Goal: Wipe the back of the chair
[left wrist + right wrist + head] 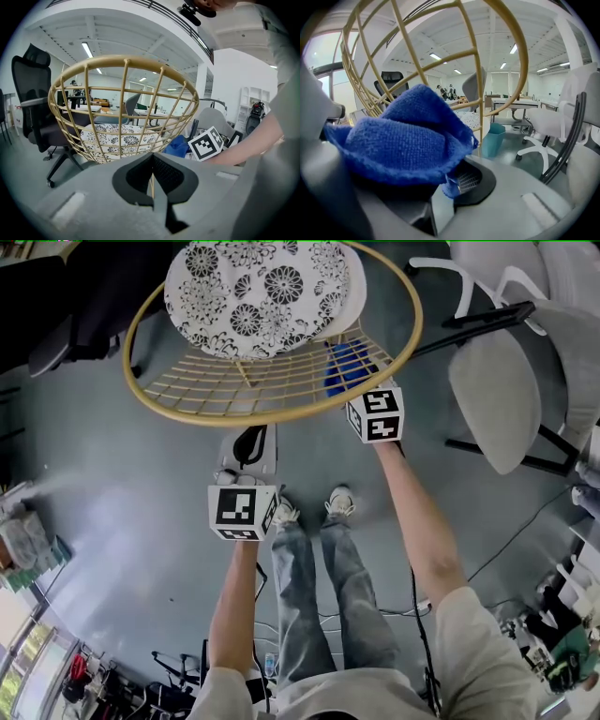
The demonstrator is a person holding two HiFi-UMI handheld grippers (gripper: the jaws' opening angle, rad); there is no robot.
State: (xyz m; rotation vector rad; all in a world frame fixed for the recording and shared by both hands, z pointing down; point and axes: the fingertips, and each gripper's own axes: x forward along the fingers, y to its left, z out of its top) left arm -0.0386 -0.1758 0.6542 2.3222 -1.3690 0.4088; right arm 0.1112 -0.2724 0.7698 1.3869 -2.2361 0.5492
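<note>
Here the chair [272, 416], a round basket of thin gold wire spokes under a thick hoop rim, stood on the grey floor [112, 493] just ahead of the person's feet. A floral black-and-white cushion [262, 292] lay in its seat. The right gripper [361, 395] was pushed in under the rim against the wire back, its jaws clamped on a bunched blue cloth [349, 367] of nubbly terry. The right forearm [417, 521] reached out nearly straight. The left gripper [251, 442] was held lower and nearer the body, just short of the rim. Its jaws were drawn together to a thin slit, holding nothing that could be made out.

Only the right gripper view showed the cloth's [403, 136] looped weave heaped over the jaws and a teal bin [492, 138] beyond. Only the left gripper view showed a black office chair [33, 103] beside the basket.
</note>
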